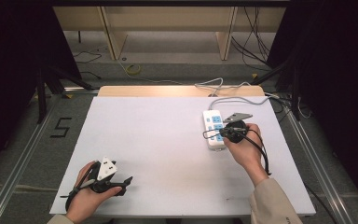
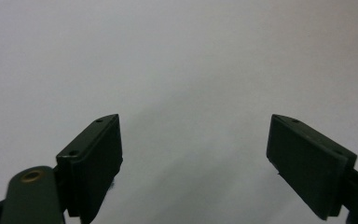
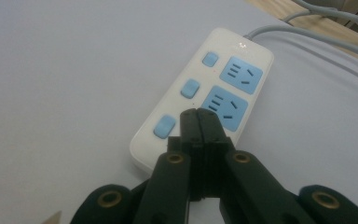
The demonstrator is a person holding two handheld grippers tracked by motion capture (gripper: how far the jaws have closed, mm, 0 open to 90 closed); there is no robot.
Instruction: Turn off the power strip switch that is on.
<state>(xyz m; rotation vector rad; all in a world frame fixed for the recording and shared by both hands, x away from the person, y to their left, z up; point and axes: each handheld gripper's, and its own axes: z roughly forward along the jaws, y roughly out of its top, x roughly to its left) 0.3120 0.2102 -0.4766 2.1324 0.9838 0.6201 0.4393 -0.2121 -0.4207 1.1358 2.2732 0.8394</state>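
At about seven o'clock on the table (image 1: 168, 154), near its front edge, we hold the left hand-held gripper (image 1: 127, 183) low over the bare white surface, its jaws spread wide with nothing between them. From there a broad stretch of free surface runs toward the middle and the far left corner. At about two o'clock we hold the right hand-held gripper (image 3: 199, 122) with its jaws pressed together on nothing, the tips just over the near end of the white power strip (image 3: 205, 95), beside its nearest blue switch (image 3: 164, 126). The strip lies lengthwise toward twelve o'clock, near the right edge. Its grey cord (image 1: 242, 99) leaves the far end and trails off the table's back edge.
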